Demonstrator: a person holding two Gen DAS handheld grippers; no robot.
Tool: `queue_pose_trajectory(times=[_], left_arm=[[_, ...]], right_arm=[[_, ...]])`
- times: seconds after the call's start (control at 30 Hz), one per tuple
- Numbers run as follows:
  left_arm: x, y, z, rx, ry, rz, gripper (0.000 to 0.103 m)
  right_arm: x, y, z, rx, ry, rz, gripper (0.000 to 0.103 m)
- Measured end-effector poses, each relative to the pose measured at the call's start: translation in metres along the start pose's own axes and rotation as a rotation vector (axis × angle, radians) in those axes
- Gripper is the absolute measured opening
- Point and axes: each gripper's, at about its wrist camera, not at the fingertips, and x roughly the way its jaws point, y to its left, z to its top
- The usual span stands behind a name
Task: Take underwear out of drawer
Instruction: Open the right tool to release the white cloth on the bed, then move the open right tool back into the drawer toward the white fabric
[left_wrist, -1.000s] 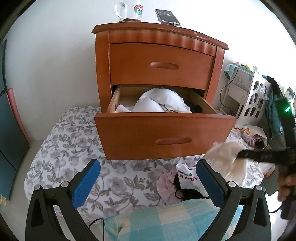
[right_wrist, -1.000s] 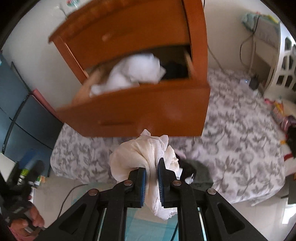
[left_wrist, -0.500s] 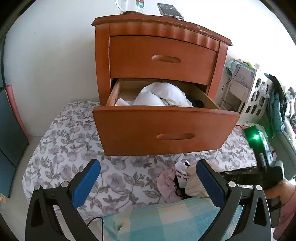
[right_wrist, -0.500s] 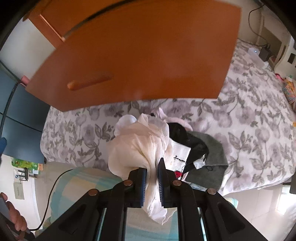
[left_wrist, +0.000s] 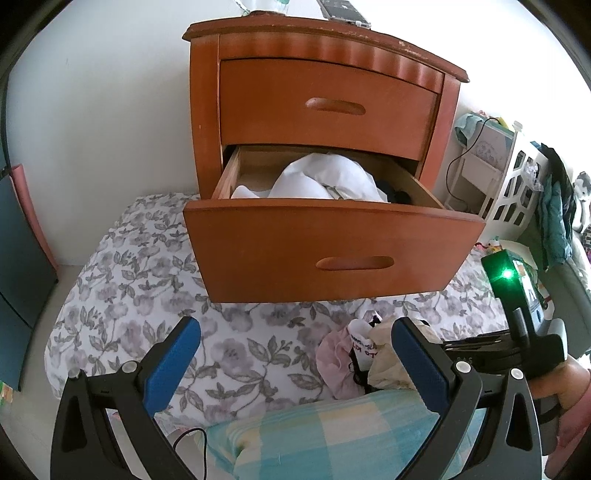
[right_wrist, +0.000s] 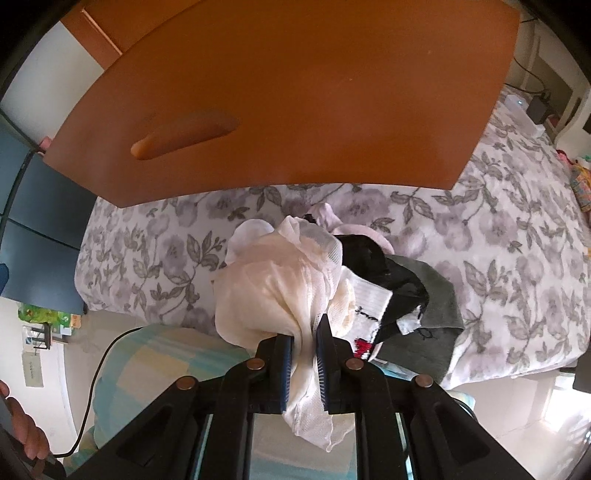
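Our right hand-held gripper (right_wrist: 303, 332) points steeply down with a cream mesh piece of underwear (right_wrist: 280, 284) between its blue pads; the jaws are just beginning to part, though the cloth still looks pinched. From there the garment bunches forward and slightly left of the fingers, its tail hanging back through the jaws, so its long axis runs along the gripper's own line. It appears to rest on the small pile of clothes (right_wrist: 406, 291) on the flowered bed (right_wrist: 517, 240), though we cannot be sure it has fully settled. Beyond the pile stands the pulled-out drawer (left_wrist: 332, 251), with white cloth (left_wrist: 317, 181) left inside. Our left hand-held gripper (left_wrist: 295, 354) hangs wide open and empty, aimed at the drawer front, so it is the nearer one for the next reach in.
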Motion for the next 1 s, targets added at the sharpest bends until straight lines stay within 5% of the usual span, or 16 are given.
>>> queue_pose_trajectory(times=[0.17, 0.73, 0.8, 1.0], left_arm=[[0.002, 0.001, -0.001, 0.000, 0.008, 0.007, 0.103], [0.006, 0.005, -0.003, -0.018, 0.031, 0.021, 0.103], [0.006, 0.006, -0.003, -0.024, 0.031, 0.026, 0.103], [0.007, 0.006, -0.003, -0.025, 0.034, 0.032, 0.103]], right_arm=[[-0.009, 0.000, -0.001, -0.012, -0.028, -0.027, 0.051], [-0.036, 0.002, 0.000, -0.026, -0.123, -0.085, 0.091], [-0.038, 0.003, -0.001, -0.029, -0.134, -0.092, 0.103], [-0.042, 0.001, 0.000, -0.045, -0.164, -0.104, 0.103]])
